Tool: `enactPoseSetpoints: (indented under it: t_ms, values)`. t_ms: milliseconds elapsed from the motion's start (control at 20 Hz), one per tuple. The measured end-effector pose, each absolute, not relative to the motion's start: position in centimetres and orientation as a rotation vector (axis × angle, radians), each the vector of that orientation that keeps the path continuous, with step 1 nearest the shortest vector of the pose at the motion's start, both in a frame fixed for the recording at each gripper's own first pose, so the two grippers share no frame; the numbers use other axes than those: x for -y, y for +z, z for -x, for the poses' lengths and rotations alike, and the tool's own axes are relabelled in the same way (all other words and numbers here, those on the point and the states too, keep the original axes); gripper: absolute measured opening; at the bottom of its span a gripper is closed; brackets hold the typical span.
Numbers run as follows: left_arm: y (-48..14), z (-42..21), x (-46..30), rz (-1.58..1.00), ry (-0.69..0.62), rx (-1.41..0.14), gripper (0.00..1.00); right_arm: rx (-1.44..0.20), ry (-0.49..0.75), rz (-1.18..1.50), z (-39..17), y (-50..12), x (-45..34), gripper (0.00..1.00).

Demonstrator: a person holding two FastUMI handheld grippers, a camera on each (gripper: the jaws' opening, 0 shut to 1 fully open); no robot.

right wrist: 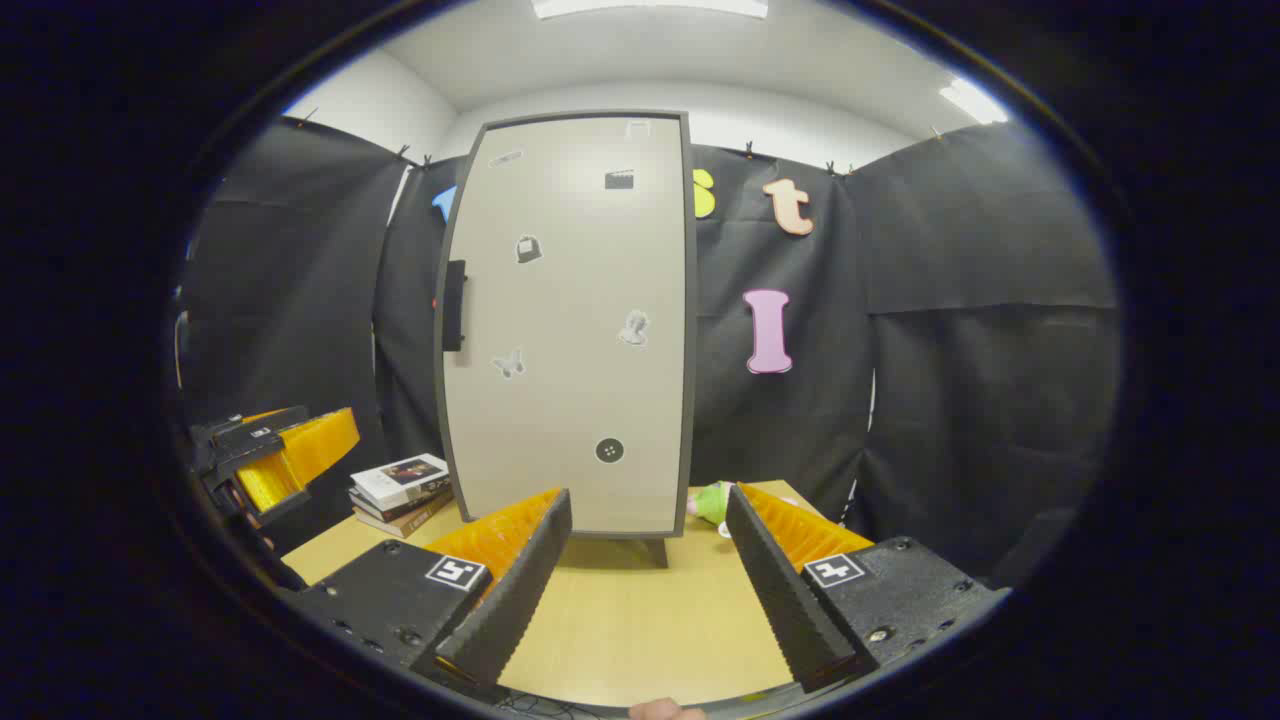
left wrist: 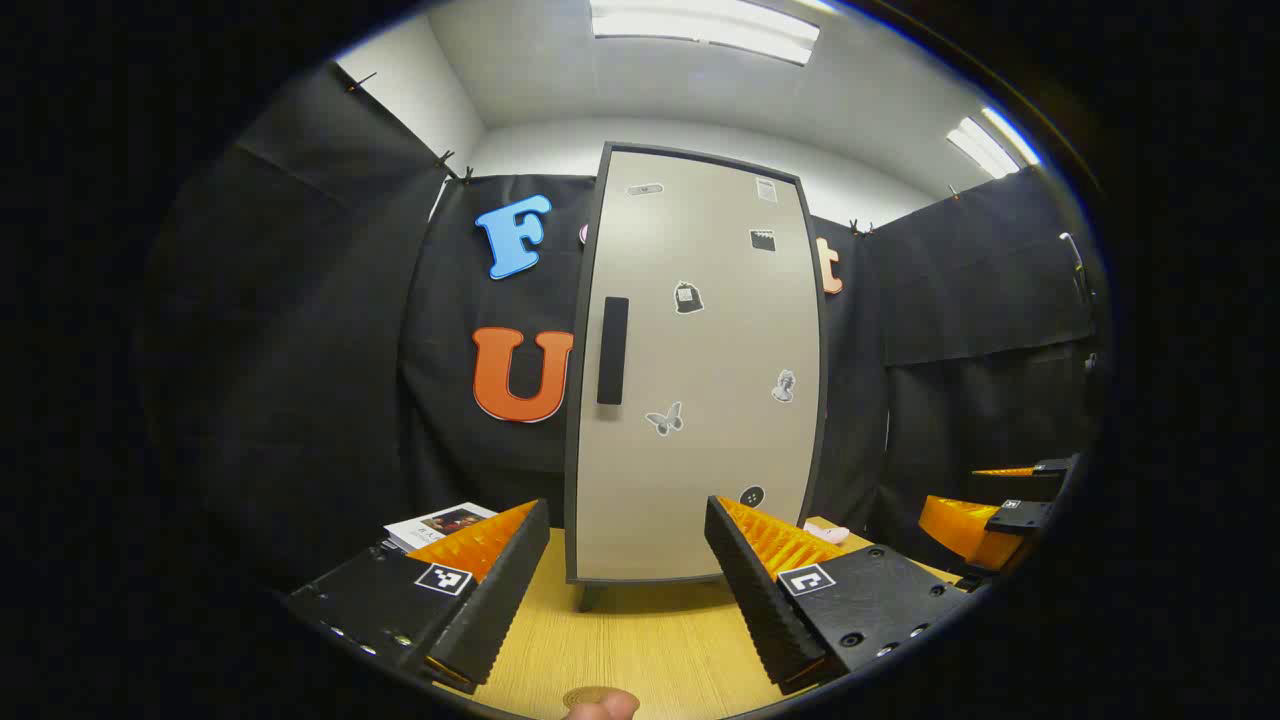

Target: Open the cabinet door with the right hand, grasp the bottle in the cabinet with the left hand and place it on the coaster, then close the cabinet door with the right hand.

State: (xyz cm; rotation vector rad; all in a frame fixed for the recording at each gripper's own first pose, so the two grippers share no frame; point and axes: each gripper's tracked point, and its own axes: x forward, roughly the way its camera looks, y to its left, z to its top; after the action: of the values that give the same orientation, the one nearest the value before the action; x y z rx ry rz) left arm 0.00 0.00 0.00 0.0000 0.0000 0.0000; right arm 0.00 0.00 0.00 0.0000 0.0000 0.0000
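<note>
Cabinet door (right wrist: 565, 320) shut, straight ahead of the right gripper (right wrist: 648, 560) at 12 o'clock; upright black handle (right wrist: 454, 305) up at 11 o'clock, well apart. Right gripper spread wide, holding nothing; left gripper (left wrist: 627, 570) likewise spread over the bench (left wrist: 640, 640). Bottle presumably behind the door, unseen.

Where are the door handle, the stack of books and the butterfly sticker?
door handle (left wrist: 612, 350), left gripper view, middle of the black bar
stack of books (right wrist: 402, 490), right gripper view, top cover
butterfly sticker (left wrist: 664, 419), left gripper view, its centre

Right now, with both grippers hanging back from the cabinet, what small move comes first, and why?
Probably ease the right gripper forward and left toward the black handle. The cabinet door is shut, both grippers are open and empty, and the left gripper cannot reach inside until it opens.
</note>
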Motion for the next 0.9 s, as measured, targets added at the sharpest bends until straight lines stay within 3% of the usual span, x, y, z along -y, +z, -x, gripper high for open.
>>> enactPoseSetpoints:
  t_ms: [900]
  values:
    - [0.08,-0.65,-0.98,0.009,0.0,-0.01,0.95,0.019,-0.028,-0.002,-0.05,0.63,-0.29,1.0]
